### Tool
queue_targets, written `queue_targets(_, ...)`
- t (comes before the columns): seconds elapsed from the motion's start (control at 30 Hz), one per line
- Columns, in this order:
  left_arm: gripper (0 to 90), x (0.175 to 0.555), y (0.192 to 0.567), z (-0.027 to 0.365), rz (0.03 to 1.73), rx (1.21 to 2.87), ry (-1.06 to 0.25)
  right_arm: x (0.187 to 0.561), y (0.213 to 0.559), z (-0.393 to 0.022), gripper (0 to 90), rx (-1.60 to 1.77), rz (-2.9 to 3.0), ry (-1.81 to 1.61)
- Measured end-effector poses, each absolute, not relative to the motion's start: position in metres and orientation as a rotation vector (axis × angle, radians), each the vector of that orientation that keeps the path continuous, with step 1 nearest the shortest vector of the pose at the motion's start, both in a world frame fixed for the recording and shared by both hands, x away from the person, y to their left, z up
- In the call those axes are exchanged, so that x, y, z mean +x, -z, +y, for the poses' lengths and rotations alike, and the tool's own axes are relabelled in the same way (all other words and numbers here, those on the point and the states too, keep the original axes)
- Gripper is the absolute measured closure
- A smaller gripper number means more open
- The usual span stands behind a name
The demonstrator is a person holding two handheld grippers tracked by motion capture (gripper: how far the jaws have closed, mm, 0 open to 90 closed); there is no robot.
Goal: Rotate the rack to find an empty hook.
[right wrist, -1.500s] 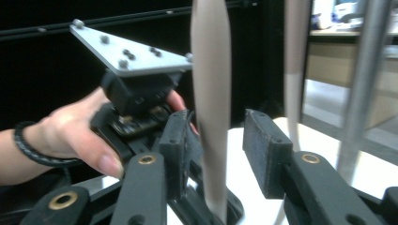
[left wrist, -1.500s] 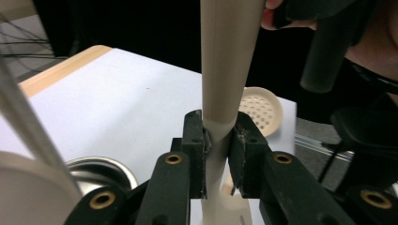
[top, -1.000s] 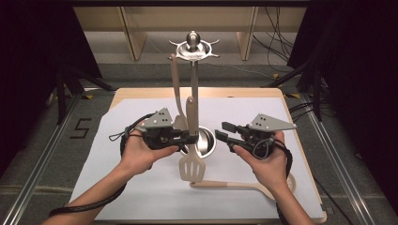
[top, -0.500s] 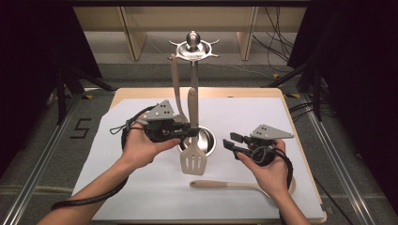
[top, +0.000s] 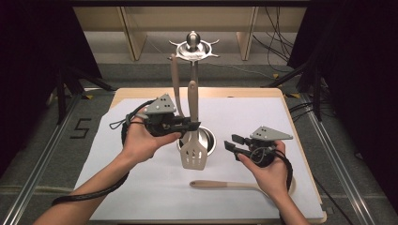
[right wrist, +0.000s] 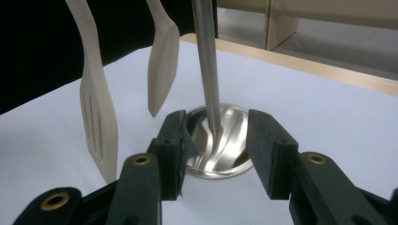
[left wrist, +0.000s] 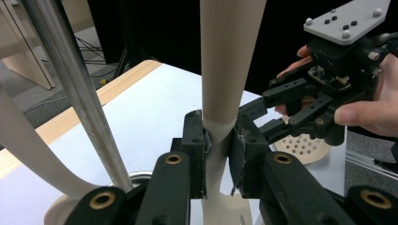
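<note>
At the left of the high view the left hand-held gripper [top: 191, 125] pinches the slotted turner [top: 193, 140] by the narrow neck of its handle, just above the blade; in the left gripper view the pads [left wrist: 197, 140] press on that neck from both sides. The turner hangs upright, its handle top up at the hooked crown of the steel rack [top: 192, 49], its blade in front of the rack's round base [top: 210, 138], clear of the white sheet on the table [top: 244, 93]. It looks like light, stiff plastic or nylon, smooth enough to swivel in a narrow pinch, so the flat neck is a sound place to hold, with the pads square on its faces; the blade end would swing if gripped higher. A second utensil [top: 175, 84] hangs beside it on the rack. Further right a spoon [top: 230, 184] lies on the sheet. At the right, the right hand-held gripper [top: 233, 143] is spread and holds nothing, its jaws aimed at the base [right wrist: 225, 140].
</note>
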State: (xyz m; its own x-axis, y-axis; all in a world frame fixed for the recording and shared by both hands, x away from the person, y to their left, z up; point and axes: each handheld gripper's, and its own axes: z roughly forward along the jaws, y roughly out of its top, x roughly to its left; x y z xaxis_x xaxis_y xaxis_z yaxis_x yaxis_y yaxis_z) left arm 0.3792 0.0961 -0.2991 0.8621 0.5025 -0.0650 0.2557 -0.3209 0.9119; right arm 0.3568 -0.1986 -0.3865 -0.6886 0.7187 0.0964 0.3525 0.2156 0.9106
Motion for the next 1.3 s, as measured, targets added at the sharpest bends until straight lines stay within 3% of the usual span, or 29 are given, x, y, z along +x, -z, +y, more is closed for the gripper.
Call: queue_targets(1.3, 77.0, 0.407, 0.279, 0.091, 0.612, 1.9, -0.325, 0.355, 0.389, -0.199, 58.6, 1.101, 2.169, -1.459)
